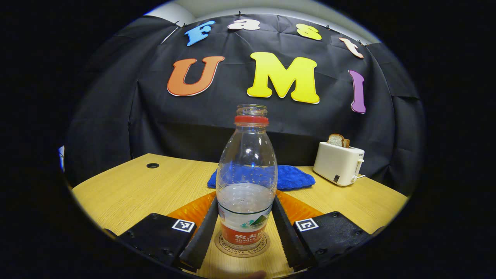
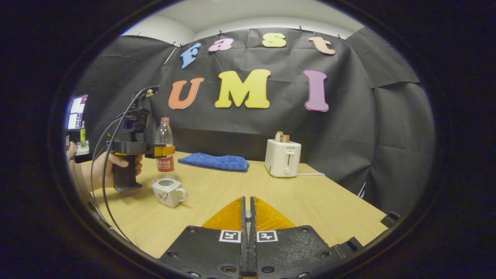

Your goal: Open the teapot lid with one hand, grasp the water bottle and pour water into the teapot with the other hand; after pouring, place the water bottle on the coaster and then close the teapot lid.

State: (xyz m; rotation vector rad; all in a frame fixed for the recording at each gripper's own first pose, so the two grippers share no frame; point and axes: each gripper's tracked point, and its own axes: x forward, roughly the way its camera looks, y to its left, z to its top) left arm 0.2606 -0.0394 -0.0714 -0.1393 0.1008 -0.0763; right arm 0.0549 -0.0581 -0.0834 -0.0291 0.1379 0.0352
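Plastic water bottle (image 1: 246, 182) pinched by left tool (image 1: 245, 221) on coaster (image 1: 242, 248); right tool (image 2: 248, 217) pressed together.

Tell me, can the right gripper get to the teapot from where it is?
Probably yes. Bare table lies between the right gripper and the teapot, with nothing between them. But its fingers look pressed together, maybe on something small, and the left gripper with the water bottle is just behind the pot.

Clear glossy plastic water bottle (image 1: 247, 182); matt wood-grain table (image 1: 128, 192); fuzzy cloth towel (image 2: 214, 161); smooth glossy toaster (image 2: 283, 158).
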